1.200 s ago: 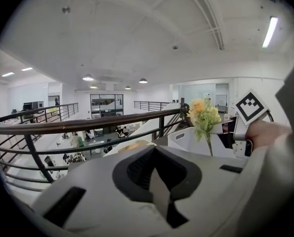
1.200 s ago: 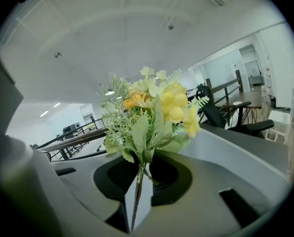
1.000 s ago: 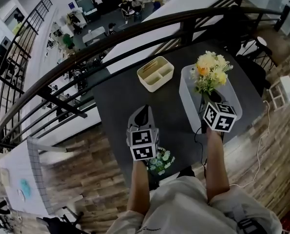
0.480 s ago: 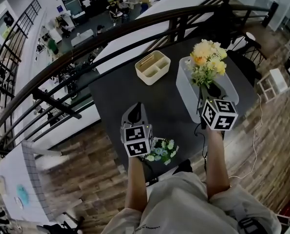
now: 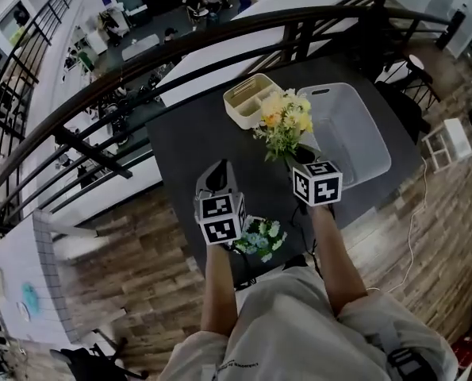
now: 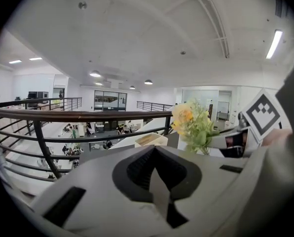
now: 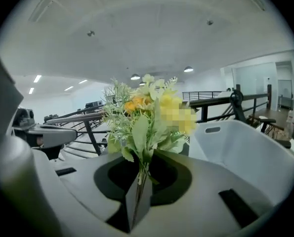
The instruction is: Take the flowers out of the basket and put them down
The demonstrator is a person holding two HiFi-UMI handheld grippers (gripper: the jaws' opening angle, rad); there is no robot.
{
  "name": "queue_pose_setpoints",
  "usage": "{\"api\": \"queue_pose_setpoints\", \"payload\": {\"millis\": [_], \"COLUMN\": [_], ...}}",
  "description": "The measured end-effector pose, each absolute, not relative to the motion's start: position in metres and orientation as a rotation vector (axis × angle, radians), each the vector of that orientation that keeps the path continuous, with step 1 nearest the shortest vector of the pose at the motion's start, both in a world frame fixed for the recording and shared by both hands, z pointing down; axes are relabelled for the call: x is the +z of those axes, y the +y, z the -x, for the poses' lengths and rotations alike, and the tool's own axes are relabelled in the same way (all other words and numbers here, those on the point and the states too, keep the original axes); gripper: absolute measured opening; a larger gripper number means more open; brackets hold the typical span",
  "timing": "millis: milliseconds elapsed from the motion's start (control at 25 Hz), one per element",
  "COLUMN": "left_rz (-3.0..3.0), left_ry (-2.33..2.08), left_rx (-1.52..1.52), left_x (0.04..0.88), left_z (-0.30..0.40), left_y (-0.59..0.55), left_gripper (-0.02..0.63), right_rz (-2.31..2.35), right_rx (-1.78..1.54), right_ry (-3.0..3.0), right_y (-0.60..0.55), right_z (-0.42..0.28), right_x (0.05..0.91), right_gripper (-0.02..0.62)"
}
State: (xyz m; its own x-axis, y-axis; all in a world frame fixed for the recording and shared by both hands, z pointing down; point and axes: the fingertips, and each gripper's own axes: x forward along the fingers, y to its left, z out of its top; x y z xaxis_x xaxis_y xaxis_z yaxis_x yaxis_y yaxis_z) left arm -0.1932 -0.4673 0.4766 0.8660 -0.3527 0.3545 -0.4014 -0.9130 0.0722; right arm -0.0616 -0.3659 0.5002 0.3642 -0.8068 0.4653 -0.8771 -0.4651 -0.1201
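Right gripper (image 7: 139,189): jaws nearly together, clamped on the thin stems of the yellow flowers (image 7: 147,112), which stand upright out of the grip. In the head view this gripper (image 5: 301,155) holds the bunch (image 5: 285,120) above the dark table (image 5: 184,145), outside the grey basket (image 5: 378,145) and just to its left, near the cream box (image 5: 251,98).

Left gripper (image 6: 159,184): jaws together, nothing between them. It hangs over the near part of the table (image 5: 217,179) and points towards the railing (image 5: 140,78).

Pose: both bare forearms reach forward from the body, roughly parallel, the right one (image 5: 331,248) a little further out than the left (image 5: 218,288); each carries its marker cube uppermost.

Count: two grippers; two bunches of flowers, the yellow one held and a white-and-blue bunch (image 5: 259,239) lying at the near table edge between the forearms; one basket; one cream box with compartments
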Motion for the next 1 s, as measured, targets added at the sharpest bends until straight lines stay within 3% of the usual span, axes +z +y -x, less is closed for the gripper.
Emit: {"api": "queue_pose_setpoints", "payload": {"millis": [600, 1000], "left_rz": [-2.827, -2.814], "left_ry": [-0.715, -0.671], "left_rx": [0.599, 0.68], "left_x": [0.506, 0.525], "left_z": [0.2, 0.194], "left_y": [-0.476, -0.462], "left_gripper": [0.015, 0.015], "right_rz": [-2.259, -2.183], "right_rx": [1.124, 1.153], "right_ry": [-1.552, -1.52], "right_y": [-0.393, -0.396], "right_z": [0.077, 0.094], "right_x": [0.684, 0.752], "right_gripper": [0.077, 0.077]}}
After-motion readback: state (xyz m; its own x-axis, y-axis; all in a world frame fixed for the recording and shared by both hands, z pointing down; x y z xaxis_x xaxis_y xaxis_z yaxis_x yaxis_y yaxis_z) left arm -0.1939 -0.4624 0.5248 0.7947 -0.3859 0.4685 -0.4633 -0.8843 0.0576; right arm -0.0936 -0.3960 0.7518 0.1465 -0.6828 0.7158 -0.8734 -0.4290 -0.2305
